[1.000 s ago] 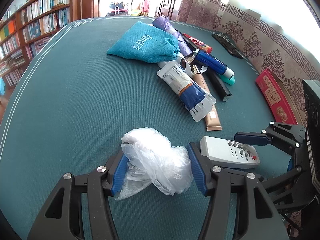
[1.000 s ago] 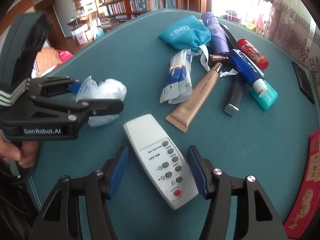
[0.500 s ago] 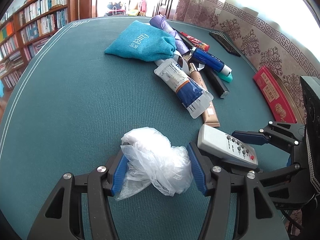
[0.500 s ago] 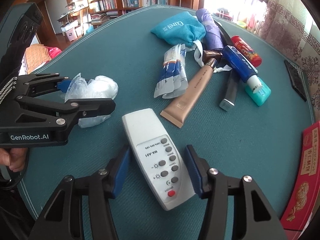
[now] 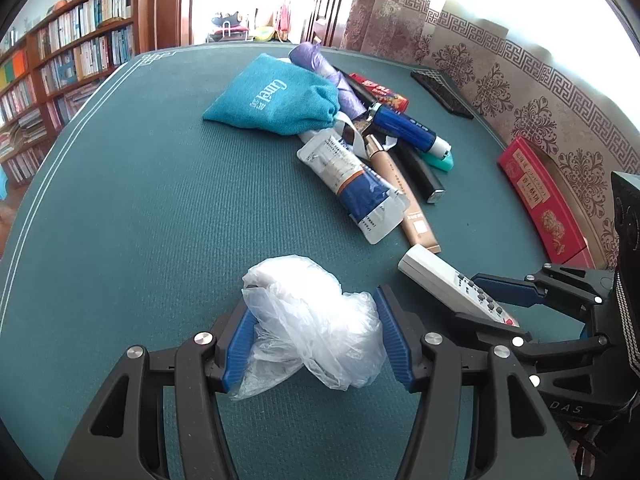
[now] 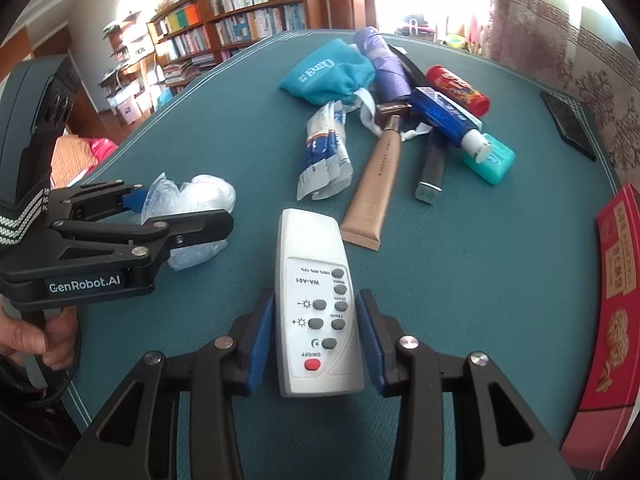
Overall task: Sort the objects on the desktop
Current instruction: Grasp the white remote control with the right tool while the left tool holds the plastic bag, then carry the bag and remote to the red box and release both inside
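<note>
Between the left gripper's (image 5: 314,338) fingers sits a crumpled plastic bag (image 5: 310,320), clenched from both sides, presumably to carry it off as rubbish. Just right of them, the right gripper (image 6: 316,334) grasps a white remote (image 6: 314,304) by its edges, front end tilted off the surface (image 5: 140,220). Only the right view shows the remote's buttons face-on; the left view shows the tilt.
</note>
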A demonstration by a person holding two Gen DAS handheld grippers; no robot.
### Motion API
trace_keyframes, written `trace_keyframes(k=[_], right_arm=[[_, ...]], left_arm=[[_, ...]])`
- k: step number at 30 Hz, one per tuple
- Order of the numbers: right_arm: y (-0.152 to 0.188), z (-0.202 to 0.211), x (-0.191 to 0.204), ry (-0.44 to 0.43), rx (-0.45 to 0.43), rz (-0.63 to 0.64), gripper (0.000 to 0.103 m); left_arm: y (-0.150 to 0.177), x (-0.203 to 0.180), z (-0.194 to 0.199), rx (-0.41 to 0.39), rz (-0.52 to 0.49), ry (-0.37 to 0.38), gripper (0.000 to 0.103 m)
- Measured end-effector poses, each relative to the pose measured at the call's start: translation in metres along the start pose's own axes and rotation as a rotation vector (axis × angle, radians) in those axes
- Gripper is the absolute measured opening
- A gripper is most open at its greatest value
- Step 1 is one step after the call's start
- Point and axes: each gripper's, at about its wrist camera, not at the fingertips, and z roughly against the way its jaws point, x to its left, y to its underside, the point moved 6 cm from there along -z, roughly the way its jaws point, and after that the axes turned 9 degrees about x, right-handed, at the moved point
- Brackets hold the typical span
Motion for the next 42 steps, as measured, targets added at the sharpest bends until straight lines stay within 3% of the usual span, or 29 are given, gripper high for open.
trace_keyframes(k=[19, 30, 42], right_arm=[[0.014, 0.060, -0.045, 0.028, -0.186, -0.209, 0.045], [0.031, 0.103, -0.090, 0.089, -0.298, -0.318, 0.045], [0.063, 0.138, -0.151, 0.175, -0.366, -0.456, 0.045]], left_arm=[[-0.016, -0.051, 0.016, -0.048, -0.095, 0.007, 0.060], [-0.029, -0.107, 0.015, -0.059, -0.205, 0.025, 0.060], [-0.038, -0.178, 0.009, -0.063, -0.345, 0.056, 0.060]])
